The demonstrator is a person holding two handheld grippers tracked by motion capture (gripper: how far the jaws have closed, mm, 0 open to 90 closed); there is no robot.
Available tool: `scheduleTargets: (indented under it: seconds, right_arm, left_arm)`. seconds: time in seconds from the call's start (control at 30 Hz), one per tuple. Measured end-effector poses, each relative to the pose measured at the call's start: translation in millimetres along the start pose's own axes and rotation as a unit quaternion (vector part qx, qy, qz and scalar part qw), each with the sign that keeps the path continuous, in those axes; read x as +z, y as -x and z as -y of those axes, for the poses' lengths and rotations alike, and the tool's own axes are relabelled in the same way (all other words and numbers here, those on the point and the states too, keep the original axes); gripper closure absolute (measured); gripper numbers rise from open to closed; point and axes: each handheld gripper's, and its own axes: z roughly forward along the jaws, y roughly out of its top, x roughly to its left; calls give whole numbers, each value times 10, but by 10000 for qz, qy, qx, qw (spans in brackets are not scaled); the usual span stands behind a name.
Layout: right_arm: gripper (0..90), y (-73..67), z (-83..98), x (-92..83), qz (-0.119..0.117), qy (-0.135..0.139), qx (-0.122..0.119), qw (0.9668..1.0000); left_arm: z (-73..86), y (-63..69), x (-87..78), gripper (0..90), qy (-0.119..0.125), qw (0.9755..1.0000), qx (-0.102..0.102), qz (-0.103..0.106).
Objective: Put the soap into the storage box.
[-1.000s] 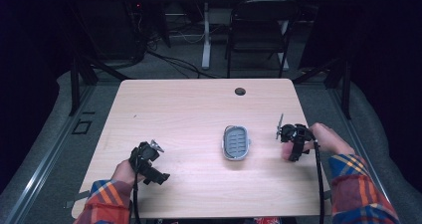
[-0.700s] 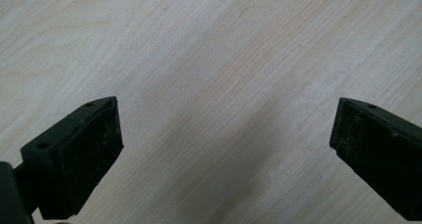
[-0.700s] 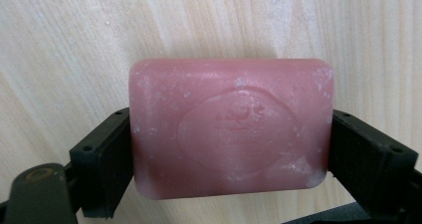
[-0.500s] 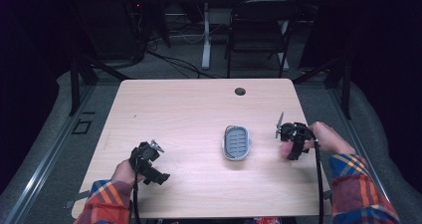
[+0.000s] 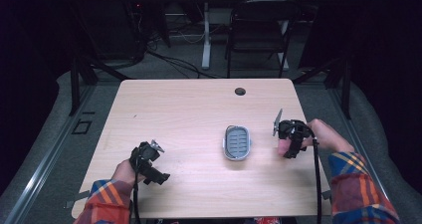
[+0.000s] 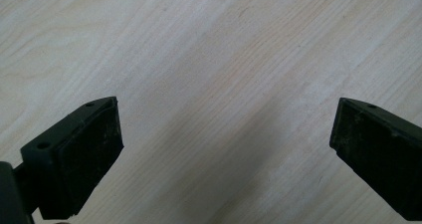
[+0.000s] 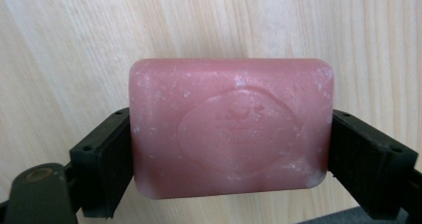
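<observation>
High view: right gripper [image 5: 290, 140] near the table's [image 5: 189, 109] right edge, pink soap just visible in its jaws. Grey soap dish [image 5: 236, 142] sits just to its left, apart from it, long axis running away from the person. Left gripper [image 5: 148, 162] well apart near the front-left, bare wood all around it. Black grommet hole [image 5: 240, 91] far ahead.

Left gripper view: jaws spread wide, nothing between them, plain tabletop below.

Right gripper view: jaws pinch the pink soap bar [image 7: 231, 127] by its short ends; long axis spans jaw to jaw, embossed face toward the camera, wood behind.
</observation>
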Motion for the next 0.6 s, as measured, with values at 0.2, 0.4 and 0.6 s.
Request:
scheduleTargets:
  seconds: [0.2,0.4,0.6]
  right_arm:
    - [127,-16,-74,-23,8,57,-39,10000]
    - [127,-26,-182,-71,31,60,-149,9999]
    - [127,-37,-286,-142,51,108,-274,9996]
  left_arm:
    - [-2,2,3,1,2,10000,5,7]
    - [-3,0,3,2,9,10000,7,10]
    - [-3,2,5,2,10,10000,6,15]
